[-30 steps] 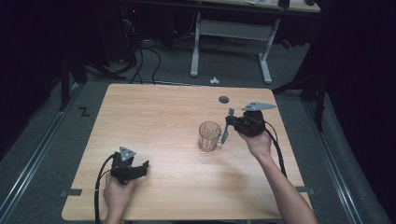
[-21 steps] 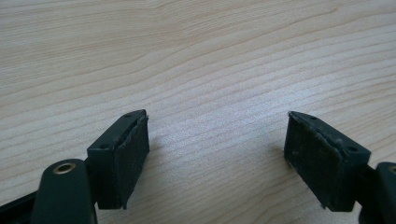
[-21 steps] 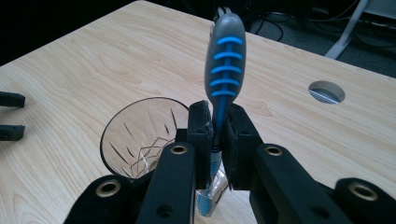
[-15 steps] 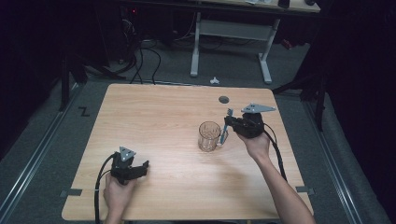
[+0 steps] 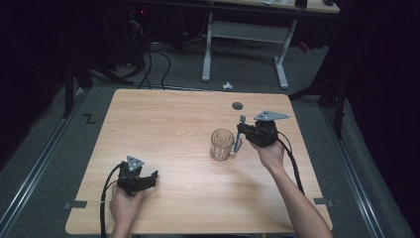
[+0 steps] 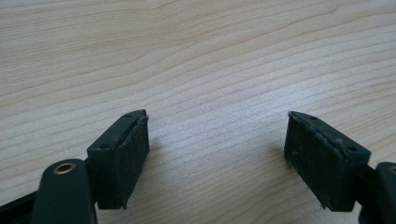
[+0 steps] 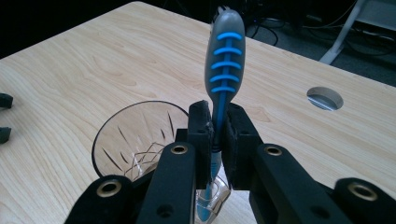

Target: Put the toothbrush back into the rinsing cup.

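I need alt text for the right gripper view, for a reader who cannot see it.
The right gripper clamps a grey and blue toothbrush upright between its black jaws. Just beyond, a clear cut-glass mug stands on the light wooden table, which has a round hole at its right.

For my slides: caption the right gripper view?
Right gripper clamps an upright toothbrush beside a cut-glass cup.

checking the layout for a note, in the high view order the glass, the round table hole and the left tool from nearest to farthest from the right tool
1. Glass: just to the left of the right tool, whose jaws clamp a toothbrush beside it.
2. Round table hole: toward the table's far edge, beyond the right tool.
3. Left tool: across the table, near the front left, jaws open.
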Motion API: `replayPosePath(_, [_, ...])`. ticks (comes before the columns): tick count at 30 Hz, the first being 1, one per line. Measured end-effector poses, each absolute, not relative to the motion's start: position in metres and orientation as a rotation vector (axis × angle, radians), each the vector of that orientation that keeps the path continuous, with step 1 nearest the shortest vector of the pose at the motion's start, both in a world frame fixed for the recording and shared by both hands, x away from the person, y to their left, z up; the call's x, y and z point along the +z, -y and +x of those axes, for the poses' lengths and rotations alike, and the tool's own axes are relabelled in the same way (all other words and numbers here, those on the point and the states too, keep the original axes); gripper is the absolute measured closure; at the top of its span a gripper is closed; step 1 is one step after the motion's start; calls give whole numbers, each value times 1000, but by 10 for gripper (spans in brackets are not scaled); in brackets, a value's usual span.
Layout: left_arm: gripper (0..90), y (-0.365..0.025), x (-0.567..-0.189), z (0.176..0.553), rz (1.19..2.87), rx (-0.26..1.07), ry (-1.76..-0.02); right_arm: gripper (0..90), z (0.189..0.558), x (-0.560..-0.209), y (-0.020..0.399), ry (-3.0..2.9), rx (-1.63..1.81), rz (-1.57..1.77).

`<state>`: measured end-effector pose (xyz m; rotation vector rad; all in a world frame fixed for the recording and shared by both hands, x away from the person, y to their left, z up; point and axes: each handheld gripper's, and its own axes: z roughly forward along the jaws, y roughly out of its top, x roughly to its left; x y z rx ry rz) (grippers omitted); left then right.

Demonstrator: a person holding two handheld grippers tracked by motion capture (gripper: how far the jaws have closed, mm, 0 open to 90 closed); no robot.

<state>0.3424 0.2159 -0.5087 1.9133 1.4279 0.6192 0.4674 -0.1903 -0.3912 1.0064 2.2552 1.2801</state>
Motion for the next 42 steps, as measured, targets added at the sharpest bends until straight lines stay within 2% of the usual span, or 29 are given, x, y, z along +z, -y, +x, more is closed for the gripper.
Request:
replayPosePath(21, [228, -216, -509, 342, 1913, 619, -1428, 819, 472, -398, 188, -2311, 1248, 1033])
replayPosePath(31, [228, -216, -509, 342, 1913, 619, -1428, 731, 472, -398, 190, -2304, 1280, 1042])
replayPosePath(36, [227, -216, -509, 342, 1913, 619, -1428, 608, 471, -397, 191, -2307, 1278, 1056])
replayPosePath(42, [227, -216, -509, 342, 1913, 619, -1428, 549, 468, -391, 195, -2291, 1280, 1051])
